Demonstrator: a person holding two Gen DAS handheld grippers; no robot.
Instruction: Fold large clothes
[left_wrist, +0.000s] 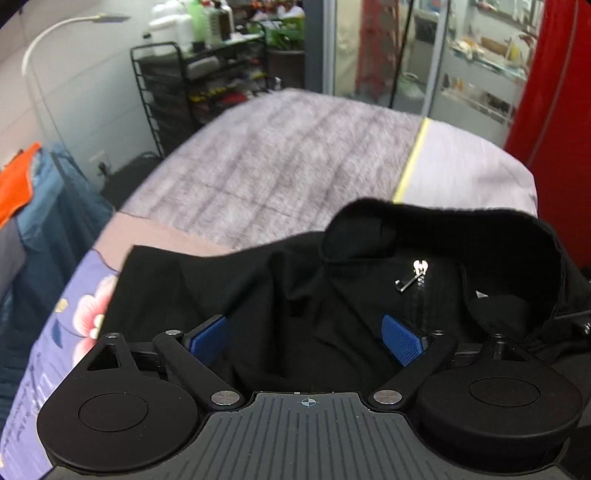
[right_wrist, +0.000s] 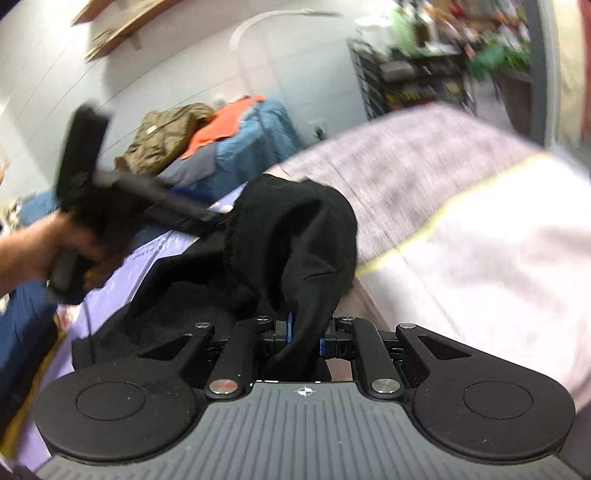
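A black zip-up garment (left_wrist: 303, 295) lies bunched on the bed, its collar curled up at the right and a silver zipper pull (left_wrist: 413, 275) showing. My left gripper (left_wrist: 306, 336) is open, its blue pads (left_wrist: 400, 341) spread wide with the black cloth lying between them. My right gripper (right_wrist: 304, 334) is shut on a fold of the same garment (right_wrist: 295, 236), which stands up in a hump in front of it. In the right wrist view the left gripper's body (right_wrist: 85, 177) shows blurred at the left, held by a hand.
The bed (left_wrist: 280, 158) has a grey-lilac cover with a yellow stripe (left_wrist: 412, 162) and a floral sheet (left_wrist: 74, 317) at the near left. A pile of clothes (right_wrist: 207, 140) lies left of the bed. A black wire rack (left_wrist: 199, 88) and a red curtain (left_wrist: 550, 74) stand behind.
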